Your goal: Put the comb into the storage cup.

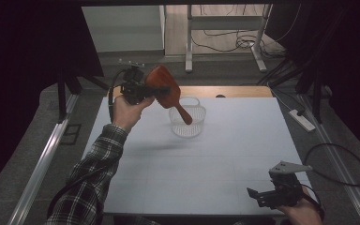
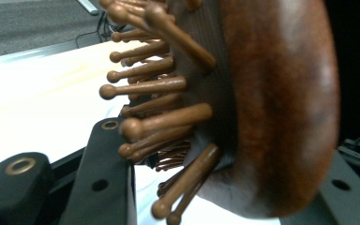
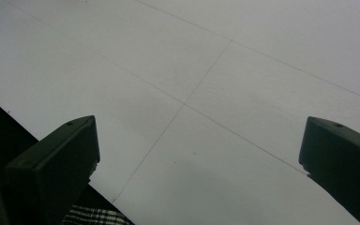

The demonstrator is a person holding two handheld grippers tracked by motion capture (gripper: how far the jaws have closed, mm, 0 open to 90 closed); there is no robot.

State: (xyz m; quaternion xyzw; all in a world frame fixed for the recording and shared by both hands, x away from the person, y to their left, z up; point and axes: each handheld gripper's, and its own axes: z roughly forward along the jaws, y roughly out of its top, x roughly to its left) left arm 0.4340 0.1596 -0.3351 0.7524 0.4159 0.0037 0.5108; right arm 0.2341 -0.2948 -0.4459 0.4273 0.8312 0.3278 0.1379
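One white basket (image 1: pixel 187 118) stands on the table (image 1: pixel 225 154) toward its far edge, left of centre, nothing else lying near it; a wooden hairbrush (image 1: pixel 165 89) hangs in the air just above it, handle slanting down over the basket's rim; the left gripper (image 1: pixel 143 89) holds the brush by its head, jaws clamped on it, bristles (image 2: pixel 150 89) beside one jaw; the right gripper (image 1: pixel 267 194) sits at the near right corner, jaws spread wide, holding nothing.

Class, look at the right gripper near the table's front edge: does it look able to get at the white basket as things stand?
Probably yes. The right gripper is open and holds nothing, and bare table lies between it and the basket. Only the brush, held in the left gripper, has its handle angled down over the basket.
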